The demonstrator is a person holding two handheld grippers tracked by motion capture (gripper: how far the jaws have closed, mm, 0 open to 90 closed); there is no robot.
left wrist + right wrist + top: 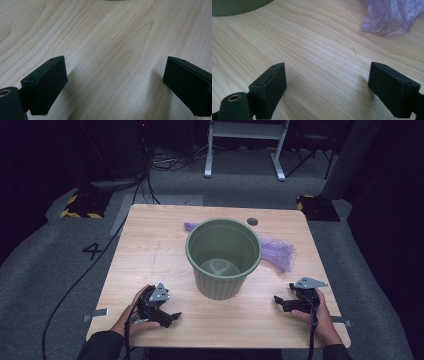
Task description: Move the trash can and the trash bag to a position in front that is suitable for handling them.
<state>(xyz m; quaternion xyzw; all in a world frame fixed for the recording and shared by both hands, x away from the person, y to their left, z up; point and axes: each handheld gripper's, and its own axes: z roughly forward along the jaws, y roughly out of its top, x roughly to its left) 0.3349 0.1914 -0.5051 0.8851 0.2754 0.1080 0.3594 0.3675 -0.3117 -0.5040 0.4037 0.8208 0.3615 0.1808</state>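
Bucket [223, 257], green ribbed plastic, stood upright mid-table [150, 250], mouth up, crumpled purple film bag [278, 252] lying behind it; left tongs [174, 317] and right tongs [278, 301] both spread, empty.

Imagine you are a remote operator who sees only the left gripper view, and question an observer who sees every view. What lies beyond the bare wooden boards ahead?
Observer: A ribbed green plastic bin stands upright mid-table.
Operator: Anything inside it?
Observer: Nothing that I can see; its bare bottom shows in the high view.
Operator: What else is near it?
Observer: A crumpled thin purple plastic bag lies on the light wooden table, behind and right of the bin.
Operator: Where is the other claw?
Observer: The right claw rests low at the table's near right side, jaws apart, nothing between them.
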